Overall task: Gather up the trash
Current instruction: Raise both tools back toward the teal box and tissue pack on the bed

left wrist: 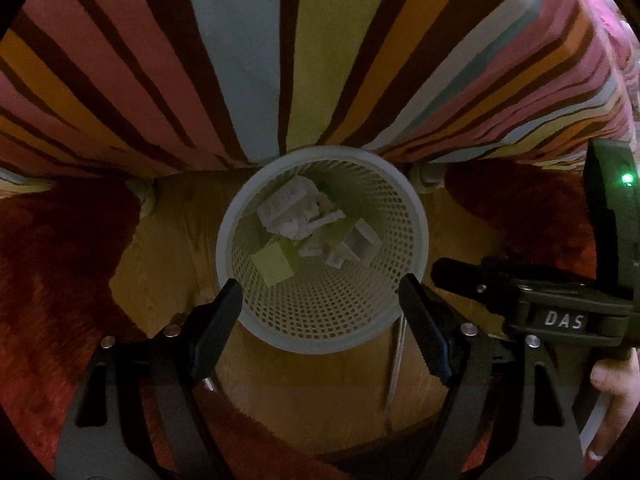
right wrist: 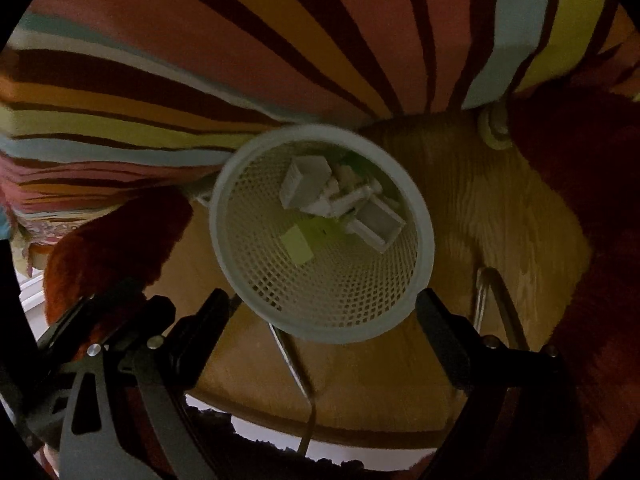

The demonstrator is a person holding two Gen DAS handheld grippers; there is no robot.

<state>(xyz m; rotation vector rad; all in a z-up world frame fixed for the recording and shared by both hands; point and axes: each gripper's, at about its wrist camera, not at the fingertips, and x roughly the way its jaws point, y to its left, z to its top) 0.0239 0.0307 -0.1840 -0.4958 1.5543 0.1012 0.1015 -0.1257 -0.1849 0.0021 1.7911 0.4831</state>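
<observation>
At frame centre, the white mesh bin (left wrist: 322, 252) already holds the crumpled paper trash (left wrist: 304, 216); left claw (left wrist: 322, 322) and right claw (right wrist: 320, 328) hang released, empty, above its rim, probably having nothing left to drop.

both wrist views look steeply down, close above, sharing the mesh bin (left wrist: 322, 320) (right wrist: 320, 312).

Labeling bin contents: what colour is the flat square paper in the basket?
Pale yellow-green sticky note, clearest in the left wrist view, inside the white mesh wastebasket.
</observation>
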